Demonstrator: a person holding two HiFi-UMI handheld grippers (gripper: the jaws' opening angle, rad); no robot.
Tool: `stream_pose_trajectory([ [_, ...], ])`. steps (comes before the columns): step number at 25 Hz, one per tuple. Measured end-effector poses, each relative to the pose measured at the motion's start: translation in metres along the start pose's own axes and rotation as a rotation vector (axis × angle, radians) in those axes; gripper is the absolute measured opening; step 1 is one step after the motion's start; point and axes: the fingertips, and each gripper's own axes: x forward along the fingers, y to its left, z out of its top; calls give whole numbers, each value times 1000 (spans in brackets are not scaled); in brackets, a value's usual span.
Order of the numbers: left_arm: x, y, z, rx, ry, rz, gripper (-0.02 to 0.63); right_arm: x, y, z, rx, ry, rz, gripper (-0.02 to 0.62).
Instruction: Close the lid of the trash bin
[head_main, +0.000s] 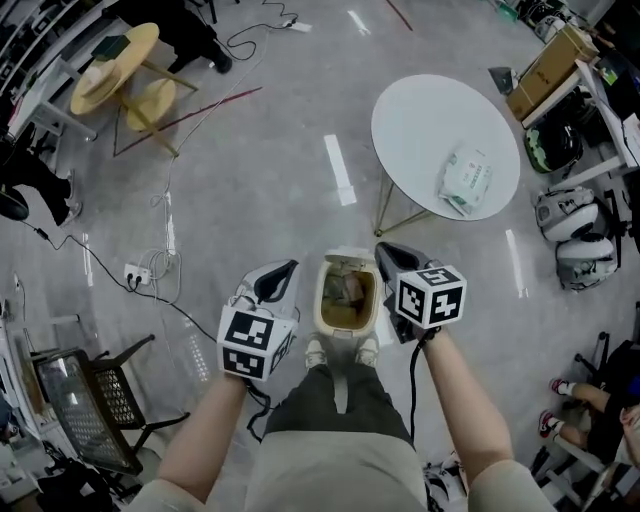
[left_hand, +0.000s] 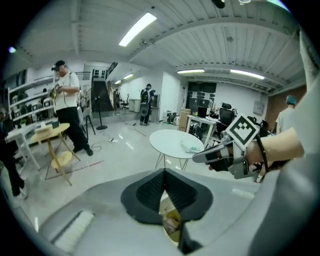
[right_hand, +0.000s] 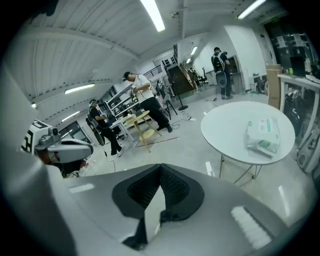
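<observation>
Left gripper (head_main: 283, 272): clenched, empty, at bin's 9 o'clock.
Right gripper (head_main: 386, 252): clenched, empty, at 2 o'clock.
Trash bin (head_main: 323, 300): open, on floor between them; lid (head_main: 350, 257) apparently raised at 12 o'clock.
Risk: if you push sideways, the bin tips.

A white packet (head_main: 466, 178) lies on the round white table (head_main: 420, 115); a wooden side table (head_main: 113, 66) stands well apart.

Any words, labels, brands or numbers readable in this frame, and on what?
No text is readable.
Packet on the round white table: print too blurred to read.
Cardboard box: no legible marking.
Left marker cube and right marker cube: square patterns only, no words.
</observation>
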Motion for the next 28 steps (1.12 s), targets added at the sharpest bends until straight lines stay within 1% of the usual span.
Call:
stream_pose_trajectory([
  [2,18,7,-20,-37,31,1,3,20,-15,-17,13,30,-19,3],
  [9,61,18,-79,-65,124,-10,3,85,-65,-83,25,180,-77,3],
  [12,72,20,-101,-75,157,-22,3,101,-80,-107,45,229,-103,3],
  [15,74,22,-114,-79,171,-29,3,105,-84,-121,63,253,-111,3],
  [19,72,23,-127,-91,187,-29,3,101,-79,-130,97,260,-89,3],
  [22,69,21,-139,-107,207,-33,3,90,-66,-149,125,303,-70,3],
  [25,68,13,-158,-128,233,-47,3,76,-50,-182,174,372,-20,3],
  [28,74,3,-184,-176,259,-73,3,65,-37,-227,243,451,47,3],
])
